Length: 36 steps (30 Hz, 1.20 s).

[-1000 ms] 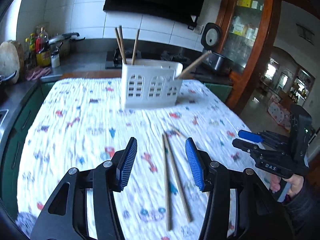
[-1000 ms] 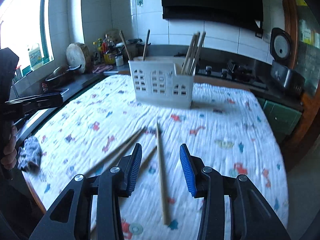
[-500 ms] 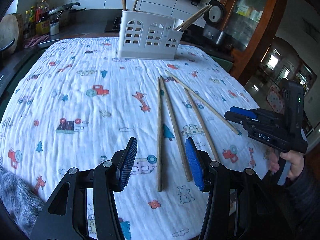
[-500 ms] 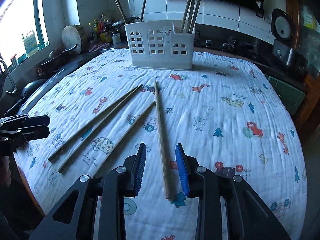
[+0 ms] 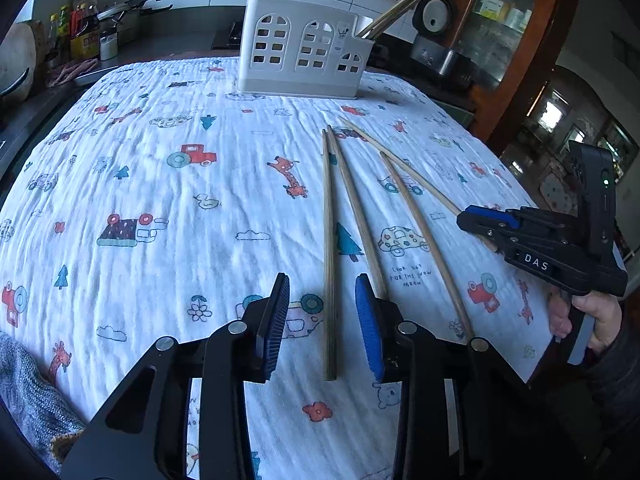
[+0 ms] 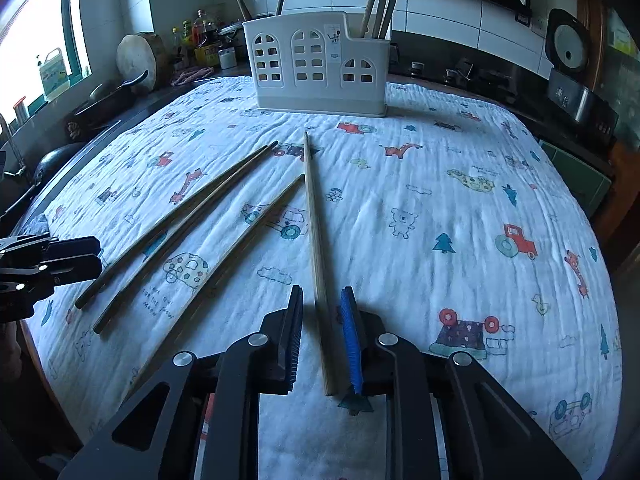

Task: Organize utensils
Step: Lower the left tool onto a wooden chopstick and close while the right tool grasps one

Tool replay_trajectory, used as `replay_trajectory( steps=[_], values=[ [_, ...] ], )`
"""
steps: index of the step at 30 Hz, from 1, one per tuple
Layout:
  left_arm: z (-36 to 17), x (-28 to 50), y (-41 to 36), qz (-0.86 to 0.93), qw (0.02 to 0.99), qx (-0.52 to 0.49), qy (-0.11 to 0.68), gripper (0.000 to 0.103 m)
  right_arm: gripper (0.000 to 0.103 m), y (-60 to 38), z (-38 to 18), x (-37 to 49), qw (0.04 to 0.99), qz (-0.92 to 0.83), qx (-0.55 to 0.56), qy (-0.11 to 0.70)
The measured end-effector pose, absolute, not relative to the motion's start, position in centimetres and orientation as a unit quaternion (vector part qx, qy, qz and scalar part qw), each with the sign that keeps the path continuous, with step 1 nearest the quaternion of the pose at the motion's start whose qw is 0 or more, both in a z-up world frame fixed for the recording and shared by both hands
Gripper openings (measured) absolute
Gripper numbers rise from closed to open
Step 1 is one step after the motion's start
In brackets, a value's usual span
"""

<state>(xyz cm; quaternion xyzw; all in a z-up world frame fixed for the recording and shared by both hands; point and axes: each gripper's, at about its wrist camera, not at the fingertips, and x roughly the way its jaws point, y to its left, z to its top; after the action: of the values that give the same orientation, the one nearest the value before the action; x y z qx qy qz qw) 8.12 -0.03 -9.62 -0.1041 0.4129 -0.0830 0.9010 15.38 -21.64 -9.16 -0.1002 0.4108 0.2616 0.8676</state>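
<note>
Several wooden chopsticks lie on the patterned cloth. A white utensil holder [image 5: 302, 56] stands at the far edge with more chopsticks upright in it; it also shows in the right wrist view [image 6: 320, 70]. My left gripper [image 5: 323, 316] is open, its jaws astride the near end of one chopstick [image 5: 329, 248]. My right gripper [image 6: 321, 330] is partly closed around the near end of another chopstick [image 6: 316, 248], with a gap still showing on its left side. The right gripper also shows in the left wrist view [image 5: 492, 224].
The cloth-covered table [image 5: 140, 184] drops off at its near and right edges. A counter with bottles and pans [image 6: 192, 52] lies beyond on the left. A rice cooker [image 5: 434, 20] and a wooden cabinet [image 5: 504, 12] stand at the right.
Both grippers have lowered toward the near ends of the chopsticks. The right jaws have narrowed around one chopstick. The left jaws stay wide.
</note>
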Motion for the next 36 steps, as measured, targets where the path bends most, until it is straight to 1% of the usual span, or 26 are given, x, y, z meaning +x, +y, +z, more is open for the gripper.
replay_trajectory(
  steps=[5, 9, 13, 14, 16, 19, 21, 29, 36],
  values=[
    [-9.9, 8.4, -1.1, -0.092, 0.902, -0.088, 0.413, 0.023, 0.015, -21.8, -9.2, 15.5, 0.868, 0.259, -0.100, 0.411],
    [-10.2, 8.9, -1.5, -0.091, 0.901, -0.081, 0.417, 0.021, 0.013, -21.8, -9.2, 15.5, 0.868, 0.258, -0.101, 0.411],
    [-10.7, 9.3, -1.6, -0.085, 0.899, -0.077, 0.423, 0.018, 0.012, -21.9, -9.3, 15.6, 0.868, 0.257, -0.101, 0.412],
    [-10.7, 9.4, -1.7, -0.080, 0.900, -0.070, 0.423, 0.015, 0.012, -21.9, -9.3, 15.6, 0.869, 0.257, -0.100, 0.412],
    [-10.7, 9.4, -1.8, -0.078, 0.901, -0.065, 0.422, 0.014, 0.012, -21.8, -9.3, 15.5, 0.869, 0.256, -0.103, 0.411],
    [-10.7, 9.4, -1.8, -0.069, 0.902, -0.058, 0.422, 0.009, 0.012, -21.7, -9.3, 15.5, 0.869, 0.254, -0.107, 0.410],
    [-10.7, 9.4, -2.1, -0.062, 0.903, -0.051, 0.422, 0.006, 0.009, -21.6, -9.3, 15.5, 0.870, 0.252, -0.108, 0.409],
    [-8.8, 8.9, -1.4, -0.069, 0.909, -0.067, 0.406, 0.006, 0.008, -22.0, -8.2, 15.1, 0.878, 0.249, -0.102, 0.395],
    [-5.0, 8.9, -0.6, -0.073, 0.924, -0.066, 0.370, 0.006, 0.007, -22.4, -4.6, 14.5, 0.895, 0.252, -0.094, 0.355]
  ],
)
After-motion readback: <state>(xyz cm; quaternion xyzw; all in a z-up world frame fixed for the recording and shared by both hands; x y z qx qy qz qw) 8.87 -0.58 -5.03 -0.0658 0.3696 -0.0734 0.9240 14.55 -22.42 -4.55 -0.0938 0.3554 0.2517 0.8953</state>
